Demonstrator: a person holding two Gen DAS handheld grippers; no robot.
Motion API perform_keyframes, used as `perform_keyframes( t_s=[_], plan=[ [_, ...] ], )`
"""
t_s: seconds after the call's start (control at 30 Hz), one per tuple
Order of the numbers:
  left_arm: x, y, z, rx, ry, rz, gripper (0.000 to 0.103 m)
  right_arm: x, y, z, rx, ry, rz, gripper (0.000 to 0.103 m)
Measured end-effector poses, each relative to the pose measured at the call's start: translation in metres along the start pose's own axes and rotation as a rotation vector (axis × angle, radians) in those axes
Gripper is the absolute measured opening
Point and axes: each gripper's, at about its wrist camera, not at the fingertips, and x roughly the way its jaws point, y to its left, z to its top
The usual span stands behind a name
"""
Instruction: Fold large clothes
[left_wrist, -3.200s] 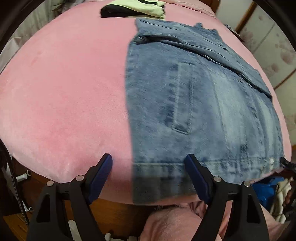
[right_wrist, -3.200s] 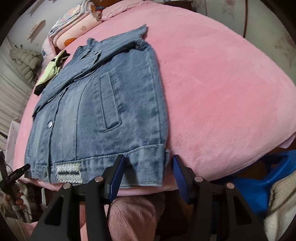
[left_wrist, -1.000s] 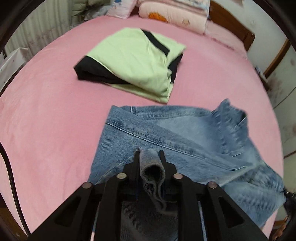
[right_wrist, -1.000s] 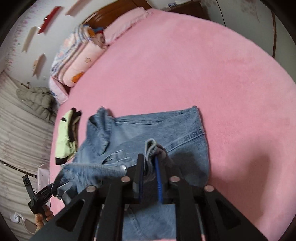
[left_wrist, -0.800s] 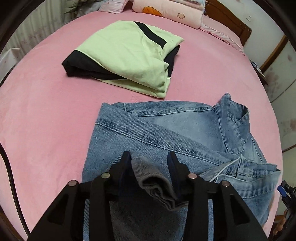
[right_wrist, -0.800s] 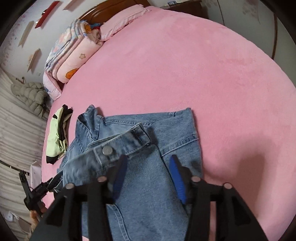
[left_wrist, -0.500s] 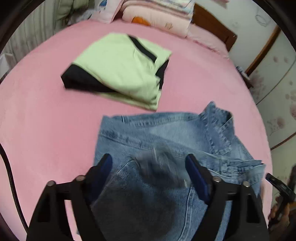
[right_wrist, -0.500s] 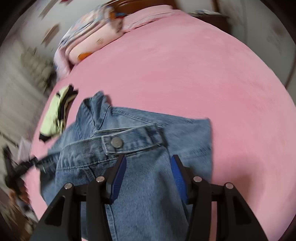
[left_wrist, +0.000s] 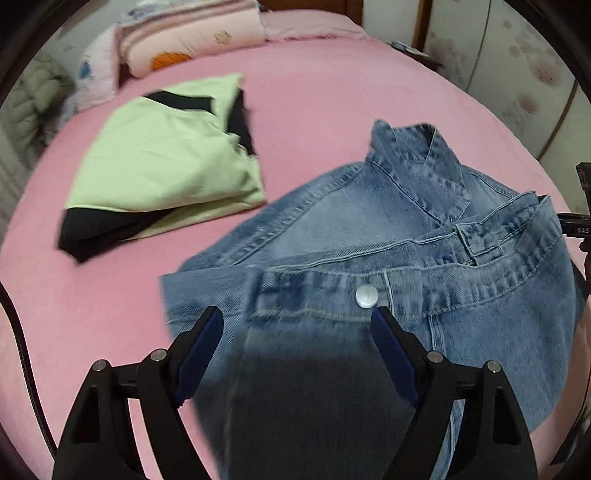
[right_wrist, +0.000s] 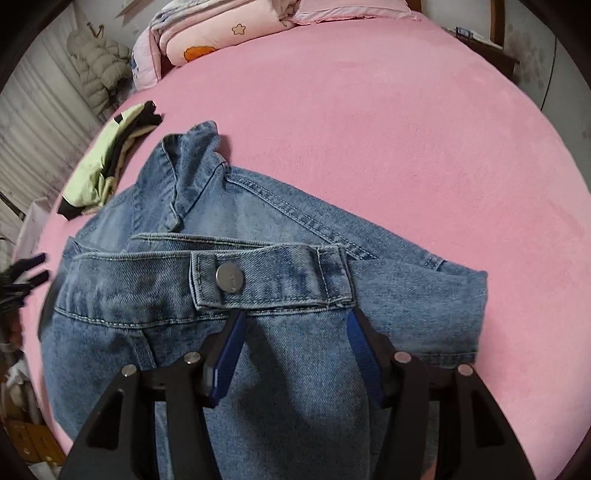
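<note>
Denim jacket (right_wrist: 258, 295) hem lies folded over, open pink bed (right_wrist: 406, 129) beyond.

The left gripper (left_wrist: 297, 323) points steeply downward, its two black arms spread wide and its blue pads (left_wrist: 391, 354) well apart, pressing on nothing. The right gripper (right_wrist: 295, 325) also tilts steeply down; its jaws are opening, blue pads (right_wrist: 229, 354) held at a middling gap with only loose cloth lying between them, ungripped. In the right wrist view, the left gripper shows as a blurred dark shape at the far left edge.
</note>
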Motion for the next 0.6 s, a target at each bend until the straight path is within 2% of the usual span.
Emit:
perform_keyframes(
  t_s=[0.13,0.23,0.3,0.33,0.37,0.5,0.6],
  plan=[
    [0.028,-0.003,0.01,0.014,0.044,-0.049,0.08,-0.003,-0.009,0.0,0.028,0.005,0.049,0.057],
    [0.038,-0.009,0.012,0.037,0.044,-0.048,0.072,-0.002,-0.008,0.001,0.013,0.011,0.042,0.057],
    [0.041,-0.01,0.014,0.034,0.045,-0.013,0.05,-0.002,-0.004,0.002,-0.008,0.009,0.01,0.057],
    [0.044,-0.011,0.016,0.043,0.063,-0.006,0.02,-0.002,-0.002,0.002,-0.019,0.004,-0.02,0.057],
    [0.048,-0.012,0.016,0.048,0.094,-0.03,0.014,-0.005,-0.001,0.003,-0.025,-0.003,-0.037,0.057],
    [0.047,-0.022,0.013,0.099,0.082,0.018,0.013,-0.003,0.004,0.003,-0.066,0.0,-0.086,0.057],
    [0.042,-0.013,0.014,0.036,0.075,-0.031,0.014,0.011,0.005,0.007,-0.088,0.036,-0.097,0.057]
  ],
)
